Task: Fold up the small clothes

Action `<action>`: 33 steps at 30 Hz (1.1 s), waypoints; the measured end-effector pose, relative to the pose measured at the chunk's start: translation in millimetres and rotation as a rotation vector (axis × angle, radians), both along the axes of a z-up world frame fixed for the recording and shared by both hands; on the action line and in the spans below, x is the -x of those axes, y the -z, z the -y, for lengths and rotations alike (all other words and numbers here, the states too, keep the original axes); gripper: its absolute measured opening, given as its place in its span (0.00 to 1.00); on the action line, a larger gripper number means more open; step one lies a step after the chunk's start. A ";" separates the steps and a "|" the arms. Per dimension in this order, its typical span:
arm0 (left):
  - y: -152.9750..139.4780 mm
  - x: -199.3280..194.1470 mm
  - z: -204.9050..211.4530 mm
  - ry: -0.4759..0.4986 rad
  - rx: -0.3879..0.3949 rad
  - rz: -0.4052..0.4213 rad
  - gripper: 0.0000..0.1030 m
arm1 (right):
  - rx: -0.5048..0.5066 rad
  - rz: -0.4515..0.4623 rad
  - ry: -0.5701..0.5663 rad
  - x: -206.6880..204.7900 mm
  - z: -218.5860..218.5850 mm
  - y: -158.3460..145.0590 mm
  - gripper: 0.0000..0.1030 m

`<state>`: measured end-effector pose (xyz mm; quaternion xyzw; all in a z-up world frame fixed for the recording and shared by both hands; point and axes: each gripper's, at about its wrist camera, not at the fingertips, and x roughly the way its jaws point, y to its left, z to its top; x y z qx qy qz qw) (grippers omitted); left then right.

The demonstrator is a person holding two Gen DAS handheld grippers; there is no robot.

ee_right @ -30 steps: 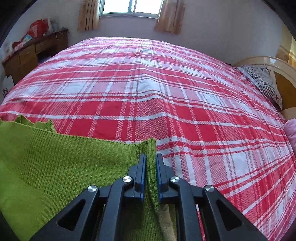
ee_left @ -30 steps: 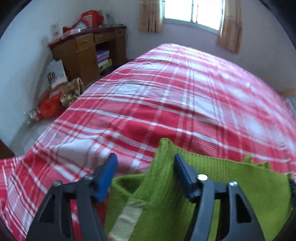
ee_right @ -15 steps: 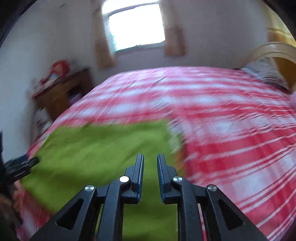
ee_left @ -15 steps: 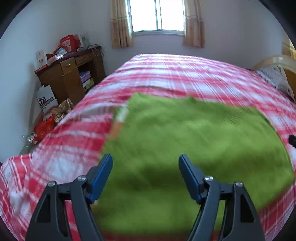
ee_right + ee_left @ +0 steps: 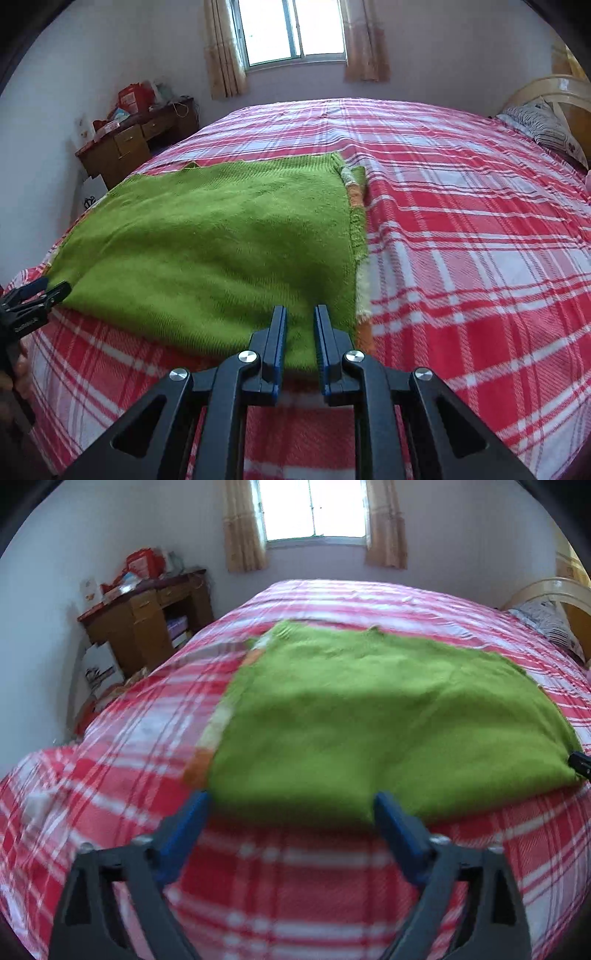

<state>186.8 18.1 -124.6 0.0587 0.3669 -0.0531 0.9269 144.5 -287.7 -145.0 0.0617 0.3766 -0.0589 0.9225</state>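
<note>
Green sweater (image 5: 207,236) folded once, flat on the red plaid bedspread (image 5: 461,229), near the front edge of the bed and towards its left side. Striped trim (image 5: 356,206) in orange and pale bands shows along the sweater's right edge, where a lower layer sticks out from under the top one.

Left gripper (image 5: 291,812): jaws spread wide, having just been opening; nothing lies between them. The blue fingers (image 5: 184,827) hang over bare bedspread just in front of the sweater's front edge, so that corner is released.

Right gripper (image 5: 300,328): jaws nearly closed, with a narrow gap and no cloth caught in it. The tips hover over the front right corner of the sweater, which lies free beneath them.

Judged step: the fold is laid down and both grippers are clear; the next fold or a smoothing pass is likely to follow.

Doing it well, as judgement:
- Lift both grippers straight clear of the knit, so that no finger drags the top layer out of line.
- Check that the top layer's edges meet those below; the exposed trim on the right suggests a slight offset worth correcting.
- For a further fold, take both layers together at a corner; loose knit stretches and slides if only the top layer is pinched.
</note>
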 end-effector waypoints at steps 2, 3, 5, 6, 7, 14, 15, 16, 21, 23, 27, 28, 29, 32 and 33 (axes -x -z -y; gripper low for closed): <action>2.9 2.0 -15.6 -0.031 0.031 -0.033 0.95 | 0.030 -0.018 0.011 -1.5 -3.0 -2.9 0.15; 2.8 2.1 -24.6 -0.047 0.057 -0.045 0.95 | 0.049 -0.029 0.029 -3.0 -6.9 -7.3 0.15; -6.5 -2.8 -47.9 -0.089 0.147 -0.029 0.95 | 0.062 0.012 0.005 -4.7 -21.1 -22.6 0.15; -9.7 -4.8 -53.2 -0.103 0.178 -0.015 0.95 | 0.070 0.042 -0.027 -8.3 -31.7 -31.0 0.15; -17.2 -13.5 -62.6 -0.130 0.231 0.001 0.95 | 0.073 0.065 -0.061 -16.1 -44.2 -39.3 0.15; -29.5 -89.2 -55.7 -0.144 0.296 -0.012 0.95 | -0.094 0.075 -0.152 -103.0 -100.2 -41.1 0.15; -27.6 -96.3 -54.0 -0.142 0.298 -0.014 0.95 | -0.119 0.061 -0.150 -113.1 -103.3 -33.2 0.15; -25.0 -109.4 -48.8 -0.131 0.301 -0.023 0.95 | -0.115 0.036 -0.146 -122.8 -108.0 -21.7 0.15; 0.0 -140.0 -35.6 -0.124 0.312 -0.126 0.89 | -0.040 -0.013 -0.179 -133.5 -123.6 5.5 0.15; 5.6 -136.2 -34.4 -0.141 0.330 -0.111 0.89 | -0.064 0.004 -0.177 -130.9 -119.9 7.6 0.15; 5.4 -127.2 -29.3 -0.094 0.346 -0.089 0.76 | -0.166 0.086 -0.131 -118.0 -97.8 1.2 0.15; 4.7 -124.1 -30.0 -0.084 0.357 -0.088 0.72 | -0.192 0.107 -0.101 -115.1 -91.6 -0.2 0.15; 4.1 -121.4 -31.4 -0.070 0.377 -0.089 0.70 | -0.222 0.122 -0.069 -111.5 -84.3 -0.8 0.15; 6.3 -121.1 -33.0 -0.076 0.421 -0.098 0.63 | -0.316 0.120 -0.029 -108.8 -69.8 3.5 0.15; 7.1 -123.7 -29.9 -0.078 0.413 -0.099 0.60 | -0.332 0.116 -0.028 -110.4 -67.7 5.1 0.15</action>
